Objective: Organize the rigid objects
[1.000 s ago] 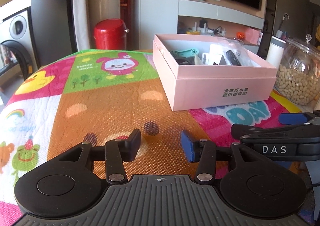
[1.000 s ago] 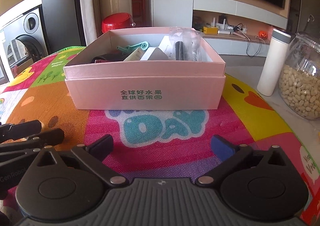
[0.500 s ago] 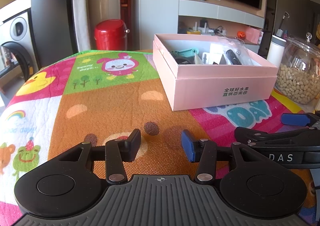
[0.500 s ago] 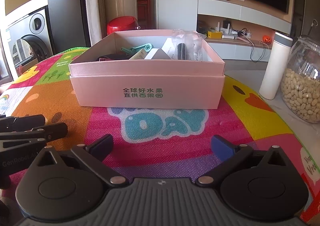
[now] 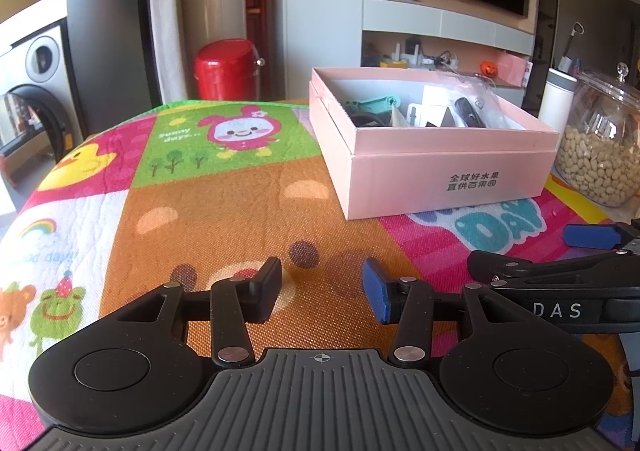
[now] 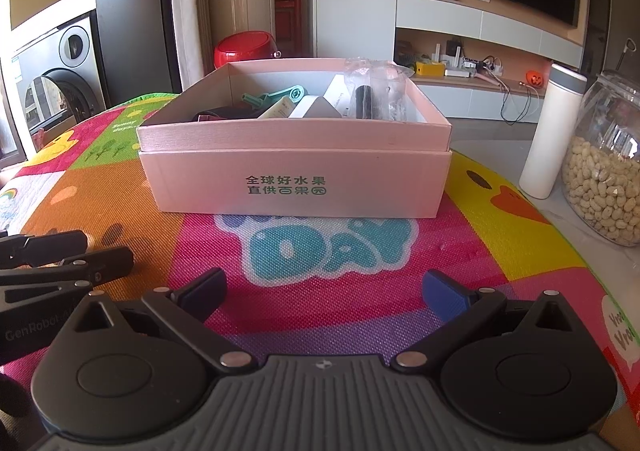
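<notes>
Stage: looks late or finished, judging by layout; no loose items visible on the mat (image 5: 224, 219) in either view.
Box: pink box (image 6: 296, 155) on the table, lid off, sitting mid-mat; straight ahead of right tongs, ahead and to the right of left tongs.
Contents: teal plastic piece (image 6: 276, 96), white cartons (image 6: 316, 107), black item in clear bag (image 6: 366, 99), dark object at left inside (image 6: 212, 116); all inside box, piled loosely, not sorted by compartment as far as visible.
Left tongs: left tongs (image 5: 320, 287) partly open, narrow gap, nothing between fingers; low over orange patch, well short of box.
Right tongs: right tongs (image 6: 324, 291) wide open, empty; low over pink patch, facing box front.
Done: rigid objects apparently gathered in box.
Left: possibly tidying inside box or closing it; no lid in view, cannot tell.
Not task: peanut jar (image 6: 604, 179) and white bottle (image 6: 550, 139) off mat at right, red bin (image 5: 228, 69) behind table.
</notes>
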`<state>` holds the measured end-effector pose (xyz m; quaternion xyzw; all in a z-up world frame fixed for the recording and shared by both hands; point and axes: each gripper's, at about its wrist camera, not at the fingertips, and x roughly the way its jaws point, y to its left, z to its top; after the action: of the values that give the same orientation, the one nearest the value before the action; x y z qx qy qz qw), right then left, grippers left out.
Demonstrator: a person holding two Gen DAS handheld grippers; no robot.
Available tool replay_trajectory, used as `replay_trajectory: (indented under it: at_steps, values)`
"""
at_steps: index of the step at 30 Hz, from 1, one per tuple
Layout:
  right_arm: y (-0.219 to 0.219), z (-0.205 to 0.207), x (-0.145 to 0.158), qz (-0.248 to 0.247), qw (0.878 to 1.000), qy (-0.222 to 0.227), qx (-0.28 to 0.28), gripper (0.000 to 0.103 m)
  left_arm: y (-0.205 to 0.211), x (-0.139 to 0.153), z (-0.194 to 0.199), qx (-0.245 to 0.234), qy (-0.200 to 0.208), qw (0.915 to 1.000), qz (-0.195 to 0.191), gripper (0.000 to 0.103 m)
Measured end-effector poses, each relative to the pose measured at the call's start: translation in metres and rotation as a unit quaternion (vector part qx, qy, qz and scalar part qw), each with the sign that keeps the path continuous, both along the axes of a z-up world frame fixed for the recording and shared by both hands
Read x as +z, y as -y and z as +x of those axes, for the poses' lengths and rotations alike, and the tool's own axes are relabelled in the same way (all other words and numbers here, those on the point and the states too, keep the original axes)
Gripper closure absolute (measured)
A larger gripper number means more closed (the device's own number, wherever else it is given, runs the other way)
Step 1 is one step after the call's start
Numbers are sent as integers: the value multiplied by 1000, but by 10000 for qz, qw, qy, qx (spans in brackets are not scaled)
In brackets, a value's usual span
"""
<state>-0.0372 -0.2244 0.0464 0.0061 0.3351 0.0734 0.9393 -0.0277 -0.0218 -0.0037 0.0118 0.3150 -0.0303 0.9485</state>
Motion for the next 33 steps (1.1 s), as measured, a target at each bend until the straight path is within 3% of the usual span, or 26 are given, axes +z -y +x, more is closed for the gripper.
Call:
replay_trajectory:
  at_steps: [33]
  values:
    - [1,0,0,2,10000,5,25,0,-1,-1,-1,15,9,10000,28,52]
